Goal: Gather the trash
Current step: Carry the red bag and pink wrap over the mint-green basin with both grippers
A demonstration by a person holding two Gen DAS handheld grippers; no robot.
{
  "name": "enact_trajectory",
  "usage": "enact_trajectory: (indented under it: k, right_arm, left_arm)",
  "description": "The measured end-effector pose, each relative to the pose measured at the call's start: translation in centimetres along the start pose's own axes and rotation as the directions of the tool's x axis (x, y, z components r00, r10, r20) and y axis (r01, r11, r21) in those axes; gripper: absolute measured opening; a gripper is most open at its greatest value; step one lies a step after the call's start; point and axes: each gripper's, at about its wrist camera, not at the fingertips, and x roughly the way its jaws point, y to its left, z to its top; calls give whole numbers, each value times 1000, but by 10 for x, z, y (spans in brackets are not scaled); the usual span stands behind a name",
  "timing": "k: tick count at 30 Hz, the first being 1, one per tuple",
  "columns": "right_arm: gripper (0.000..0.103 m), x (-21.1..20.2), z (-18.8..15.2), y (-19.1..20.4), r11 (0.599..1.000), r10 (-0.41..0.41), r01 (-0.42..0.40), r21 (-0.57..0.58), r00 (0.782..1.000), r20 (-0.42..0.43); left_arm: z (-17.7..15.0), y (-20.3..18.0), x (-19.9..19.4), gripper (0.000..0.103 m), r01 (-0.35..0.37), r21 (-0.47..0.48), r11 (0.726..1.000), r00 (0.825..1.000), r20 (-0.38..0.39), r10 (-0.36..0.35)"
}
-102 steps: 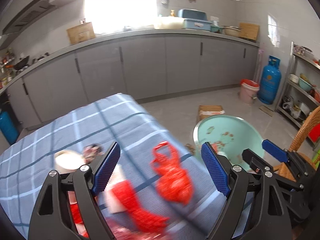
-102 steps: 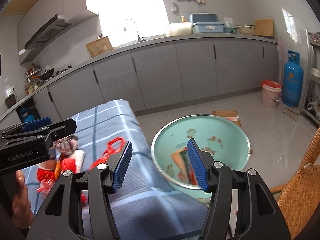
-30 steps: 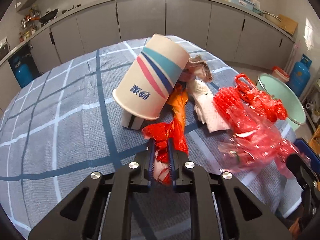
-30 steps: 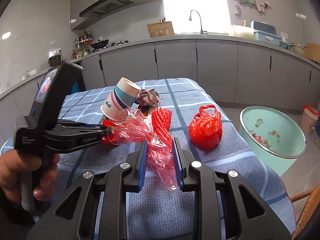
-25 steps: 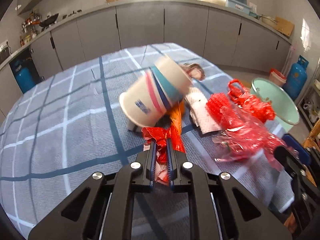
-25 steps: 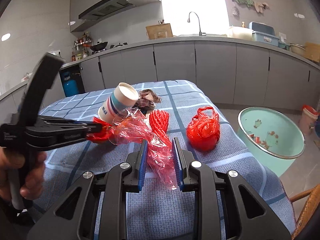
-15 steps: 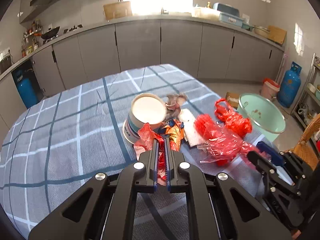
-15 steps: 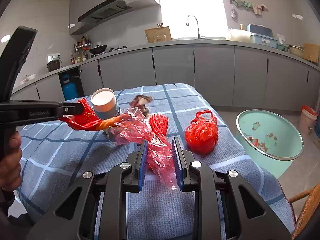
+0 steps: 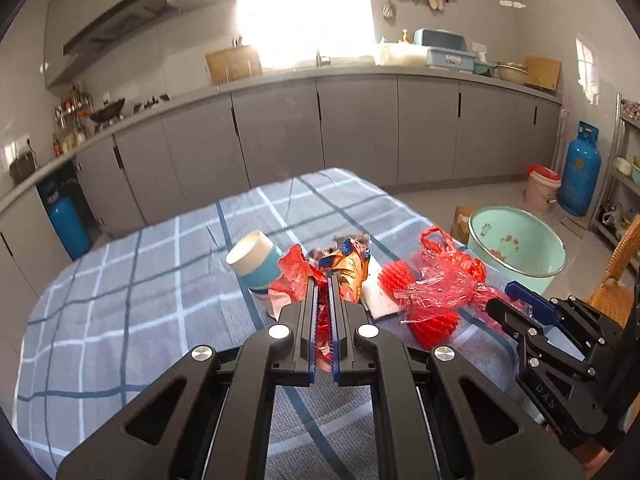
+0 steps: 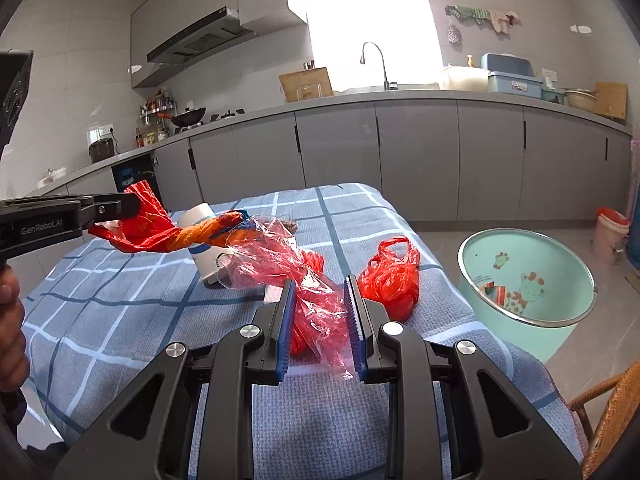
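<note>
My left gripper [image 9: 323, 280] is shut on a red and orange foil wrapper [image 9: 345, 266] and holds it lifted above the checked table [image 9: 132, 292]; it also shows in the right wrist view [image 10: 160, 232]. My right gripper [image 10: 320, 284] is shut on a crinkled red clear plastic bag [image 10: 288, 268], also lifted; in the left wrist view this bag [image 9: 436, 288] hangs at the right. A paper cup [image 9: 254, 258] lies tipped on the table. A knotted red bag [image 10: 390, 276] sits near the table's right edge.
A mint green basin [image 10: 528, 276] with some scraps stands on the floor right of the table. A red foam net [image 9: 434, 322] and white paper [image 9: 376, 294] lie by the cup. A wicker chair [image 10: 612, 412] is at lower right. Grey cabinets [image 10: 420, 160] line the back.
Both grippers have risen and pulled back from the table with their trash held. The cup that was lifted with the wrapper has dropped off and lies on the table.
</note>
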Motion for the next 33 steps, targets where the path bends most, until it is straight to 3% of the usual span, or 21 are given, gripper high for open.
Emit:
enact_trajectory:
  k: [14,33]
  right_arm:
    - [25,-12,14,-16,998,-28,26,49,999,47]
    - [25,-18,29,-56,990,-113,106,97,991,70]
  left_arm:
    - [13,-15,-24,6,-65,35,997,992,111,61]
    - [31,-53,-9,6,-1,86,996,988,157,-12]
